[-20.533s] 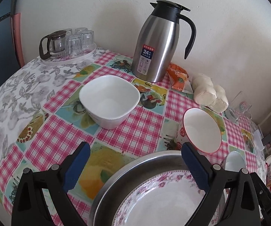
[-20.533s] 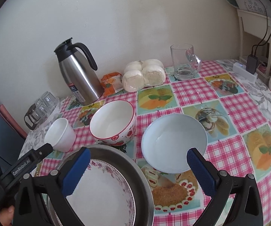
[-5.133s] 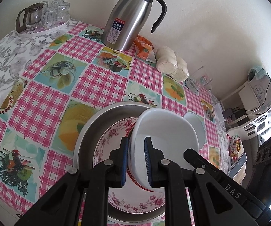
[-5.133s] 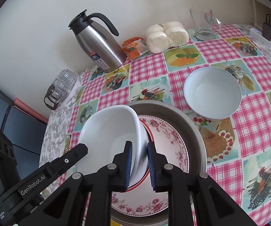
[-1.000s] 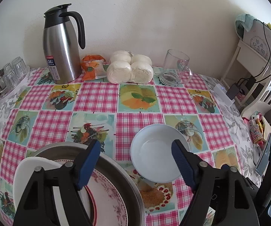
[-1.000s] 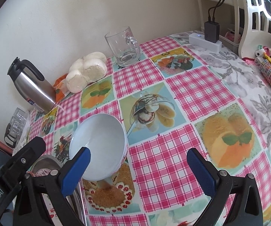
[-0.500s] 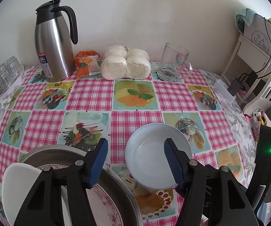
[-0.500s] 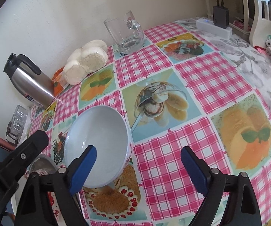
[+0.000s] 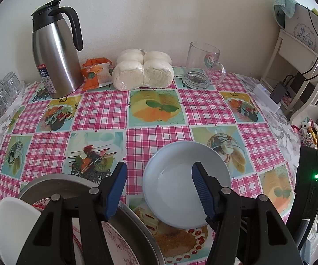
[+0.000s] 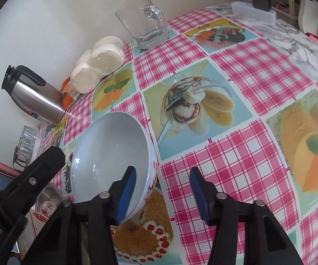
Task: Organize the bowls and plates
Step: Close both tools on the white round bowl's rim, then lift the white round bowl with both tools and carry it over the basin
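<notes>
At the far left of the left wrist view, a tray of small clear glasses [image 9: 3,92] sat on the edge of the pink checked tablecloth [image 9: 101,110]. Next stood a tall steel jug with a black handle [image 9: 54,55], an orange snack packet [image 9: 96,72], a pack of white steamed buns [image 9: 142,69] and a clear glass mug [image 9: 203,66] along the wall.

Low at the left, a white square bowl [image 9: 13,225] rested on a flower-patterned plate [image 9: 119,243] inside a round metal tray [image 9: 55,180].

The left gripper [image 9: 159,190] stood apart, its jaws straddling the left rim of the pale blue round bowl [image 9: 176,190], which sat on the cloth just right of the tray; contact there was hard to judge.

In the right wrist view, the right gripper [image 10: 162,193] was closing across the bowl's right wall, one blue pad [image 10: 127,192] inside, the other outside and clear of it.
</notes>
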Tool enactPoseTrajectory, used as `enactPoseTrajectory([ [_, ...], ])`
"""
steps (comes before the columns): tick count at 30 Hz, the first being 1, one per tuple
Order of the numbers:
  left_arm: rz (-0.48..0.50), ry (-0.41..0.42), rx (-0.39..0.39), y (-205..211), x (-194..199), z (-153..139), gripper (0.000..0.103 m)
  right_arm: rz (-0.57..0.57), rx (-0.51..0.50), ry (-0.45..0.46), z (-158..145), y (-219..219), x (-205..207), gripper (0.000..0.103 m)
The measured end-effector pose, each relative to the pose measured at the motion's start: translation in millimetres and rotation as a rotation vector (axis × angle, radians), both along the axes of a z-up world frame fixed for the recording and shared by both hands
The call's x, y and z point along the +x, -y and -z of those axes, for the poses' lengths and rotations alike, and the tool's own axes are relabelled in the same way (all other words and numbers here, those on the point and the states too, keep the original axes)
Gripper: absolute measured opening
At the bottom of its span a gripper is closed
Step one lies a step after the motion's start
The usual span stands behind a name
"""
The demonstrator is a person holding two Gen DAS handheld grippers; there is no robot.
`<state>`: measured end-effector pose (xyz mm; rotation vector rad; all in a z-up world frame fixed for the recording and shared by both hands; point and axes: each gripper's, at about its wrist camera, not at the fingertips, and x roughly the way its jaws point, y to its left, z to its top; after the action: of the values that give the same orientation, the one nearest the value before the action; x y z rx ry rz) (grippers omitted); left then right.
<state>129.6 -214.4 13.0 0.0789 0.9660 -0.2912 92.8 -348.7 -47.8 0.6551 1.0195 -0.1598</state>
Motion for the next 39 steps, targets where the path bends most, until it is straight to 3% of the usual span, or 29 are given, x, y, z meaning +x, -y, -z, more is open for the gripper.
enactPoseTrajectory([
  [3, 0.003, 0.000, 0.004, 0.7, -0.3, 0.4, 0.063, -0.007, 0.033, 0.022, -0.9, -1.1, -0.5, 0.031],
  [9, 0.010, -0.002, 0.007, 2.0, -0.5, 2.3, 0.063, -0.013, 0.014, 0.030, -5.7, -0.9, -0.7, 0.013],
  [20, 0.047, -0.044, 0.059, 13.6, -3.5, 18.9, 0.062, 0.010, 0.013, 0.018, -8.5, 18.8, -7.3, 0.010],
  [25, 0.073, -0.081, 0.055, 19.3, -5.9, 28.4, 0.050, 0.006, 0.028, 0.010, -5.5, 23.7, -8.5, 0.010],
  [27, 0.083, -0.093, 0.061, 21.8, -6.8, 32.1, 0.039, 0.011, 0.034, 0.000, -2.3, 24.9, -9.3, 0.010],
  [34, 0.096, -0.133, 0.071, 26.9, -9.2, 45.8, 0.035, 0.008, 0.054, -0.003, 2.8, 25.1, -10.1, 0.010],
  [39, 0.084, -0.155, 0.073, 25.3, -8.1, 52.6, 0.024, 0.000, 0.064, -0.006, 5.4, 24.1, -8.5, 0.011],
])
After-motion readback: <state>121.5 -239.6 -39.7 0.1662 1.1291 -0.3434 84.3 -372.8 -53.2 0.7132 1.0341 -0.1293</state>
